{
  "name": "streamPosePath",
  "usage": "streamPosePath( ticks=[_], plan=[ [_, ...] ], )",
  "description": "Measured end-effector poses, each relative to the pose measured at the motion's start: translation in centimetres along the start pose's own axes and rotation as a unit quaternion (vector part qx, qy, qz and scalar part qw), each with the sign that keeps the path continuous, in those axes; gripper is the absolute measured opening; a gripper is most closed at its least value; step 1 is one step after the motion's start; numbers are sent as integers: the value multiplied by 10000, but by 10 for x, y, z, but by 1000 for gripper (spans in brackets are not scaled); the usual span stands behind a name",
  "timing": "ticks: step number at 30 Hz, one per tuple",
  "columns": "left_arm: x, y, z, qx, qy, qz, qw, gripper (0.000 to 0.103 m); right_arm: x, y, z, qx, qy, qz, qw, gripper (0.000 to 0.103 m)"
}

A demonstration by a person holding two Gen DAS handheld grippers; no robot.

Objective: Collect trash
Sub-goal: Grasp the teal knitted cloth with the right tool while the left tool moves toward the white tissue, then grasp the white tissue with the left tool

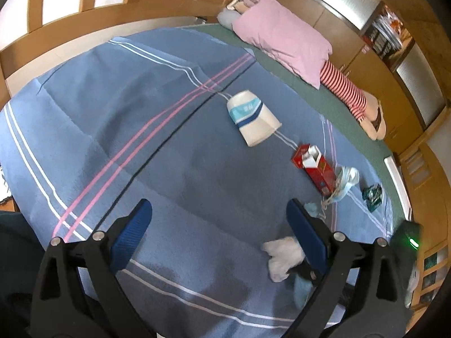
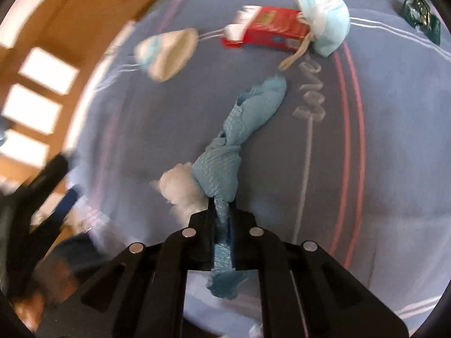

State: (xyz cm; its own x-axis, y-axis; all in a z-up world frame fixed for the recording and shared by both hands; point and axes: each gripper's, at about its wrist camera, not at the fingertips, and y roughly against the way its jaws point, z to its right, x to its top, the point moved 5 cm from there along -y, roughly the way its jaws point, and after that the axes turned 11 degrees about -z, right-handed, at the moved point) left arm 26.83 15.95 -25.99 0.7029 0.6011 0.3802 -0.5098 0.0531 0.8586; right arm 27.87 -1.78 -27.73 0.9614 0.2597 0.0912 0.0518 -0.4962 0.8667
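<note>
Trash lies on a blue striped blanket (image 1: pixel 141 107) on a bed. My right gripper (image 2: pixel 221 207) is shut on a crumpled light-blue glove (image 2: pixel 245 118) that trails away from it. A white crumpled tissue (image 2: pixel 180 188) lies just left of its tips; the tissue also shows in the left wrist view (image 1: pixel 282 256). My left gripper (image 1: pixel 218 217) is open and empty above the blanket. Farther off lie a paper cup (image 1: pixel 252 119), a red carton (image 1: pixel 314 167), a blue face mask (image 1: pixel 345 181) and a dark green wrapper (image 1: pixel 372 194).
A pink pillow (image 1: pixel 282 36) and a doll with red-striped legs (image 1: pixel 346 90) lie at the bed's far side. A wooden bed frame (image 1: pixel 84 25) runs round the mattress. Wooden cabinets (image 1: pixel 394 79) stand beyond.
</note>
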Motion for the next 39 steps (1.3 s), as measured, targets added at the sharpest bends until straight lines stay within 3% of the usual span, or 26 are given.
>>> streamPosePath(
  ticks=[3,4,7,9,10,11,13,14,17,21,23,26,30,35,37,39],
  plan=[
    [-6,-11,9,60,-255,-258,9993,97,-19,33,9,84,-170,421,9989,9],
    [-9,-16,13,75,-380,-386,9985,97,-19,39,13,-110,-187,530,9984,9],
    [-20,-32,33,81,-939,-771,9926,97,-34,59,35,-1228,-291,733,9893,9],
    [-26,-35,49,191,-1401,-672,9877,97,-38,66,57,-1814,-425,683,9801,10],
    [-29,-35,58,251,-1657,-602,9840,97,-41,68,68,-1849,-558,658,9790,17],
    [-32,-36,64,265,-1848,-572,9808,97,-43,68,73,-1768,-664,665,9797,32],
    [-37,-37,72,288,-2086,-566,9759,97,-44,72,84,-1492,-948,826,9808,51],
    [-39,-38,74,330,-2173,-573,9739,97,-43,74,88,-1431,-1052,947,9795,52],
    [-38,-41,70,394,-2075,-627,9754,97,-30,65,92,-1556,-1084,936,9774,52],
    [-33,-38,64,339,-1883,-534,9801,97,-18,31,86,-1676,-1152,616,9772,52],
    [-33,-36,66,379,-1951,-385,9793,97,-18,30,78,-1729,-955,772,9773,30],
    [-34,-27,73,447,-2208,-61,9743,97,-20,27,73,-922,-976,804,9877,30],
    [-35,-15,80,468,-2470,310,9674,97,-21,31,73,-1023,-1057,837,9856,30],
    [-39,-15,93,412,-2758,431,9594,97,-37,59,61,-1066,-982,1163,9826,30],
    [-40,-27,104,130,-2845,156,9585,97,-49,75,56,-1089,-946,1386,9798,30],
    [-40,-53,113,-267,-2635,-574,9626,92,-57,90,56,-1042,-1010,1603,9764,30]
  ],
)
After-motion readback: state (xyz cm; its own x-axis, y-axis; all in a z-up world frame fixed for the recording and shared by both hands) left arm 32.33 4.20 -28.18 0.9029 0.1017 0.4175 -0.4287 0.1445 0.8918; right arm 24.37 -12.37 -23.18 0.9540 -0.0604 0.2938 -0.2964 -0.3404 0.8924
